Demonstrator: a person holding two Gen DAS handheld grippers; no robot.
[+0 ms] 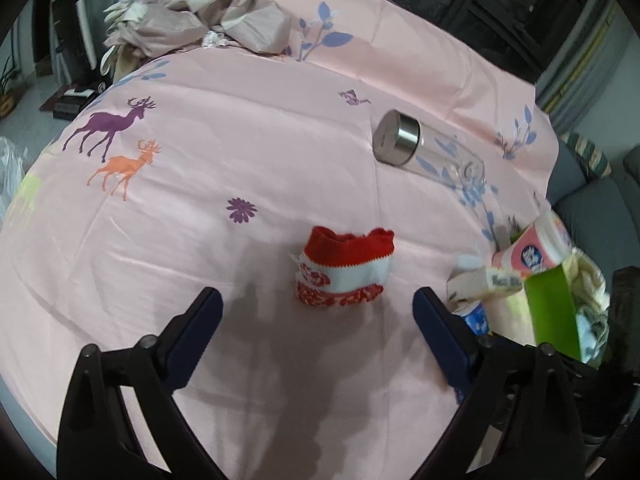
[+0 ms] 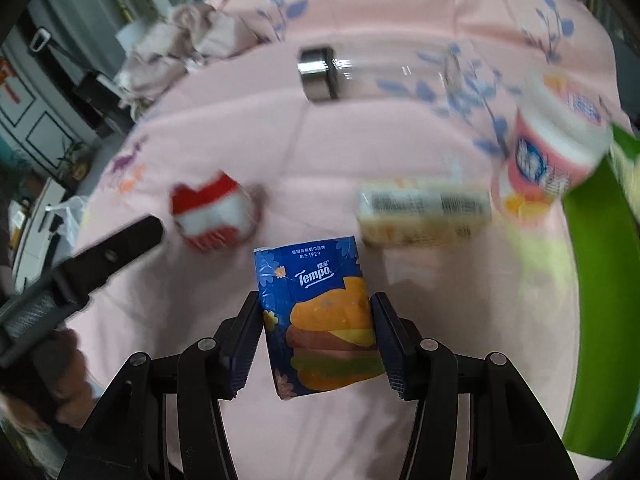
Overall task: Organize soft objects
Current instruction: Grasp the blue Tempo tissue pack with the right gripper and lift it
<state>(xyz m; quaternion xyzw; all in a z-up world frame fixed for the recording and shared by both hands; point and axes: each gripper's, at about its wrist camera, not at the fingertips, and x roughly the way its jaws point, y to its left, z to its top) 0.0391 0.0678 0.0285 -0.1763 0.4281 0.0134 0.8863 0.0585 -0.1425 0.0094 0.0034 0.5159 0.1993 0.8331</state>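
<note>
A rolled red and white sock (image 1: 344, 270) lies on the pink bedsheet (image 1: 240, 152), just ahead of and between the fingers of my left gripper (image 1: 316, 300), which is open and empty. It also shows blurred in the right wrist view (image 2: 212, 214). My right gripper (image 2: 314, 320) is shut on a blue Tempo tissue pack (image 2: 320, 320) and holds it upright above the sheet. A cream tissue pack (image 2: 424, 216) and a pink tissue roll (image 2: 556, 148) lie beyond it, next to a green box (image 2: 600, 300).
A clear bottle with a steel cap (image 1: 424, 148) lies on its side at the back. A crumpled pinkish cloth (image 1: 200, 12) sits at the far left corner. The green box (image 1: 556, 312) with soft items stands at the right edge. The left gripper's arm (image 2: 80, 268) shows at the left.
</note>
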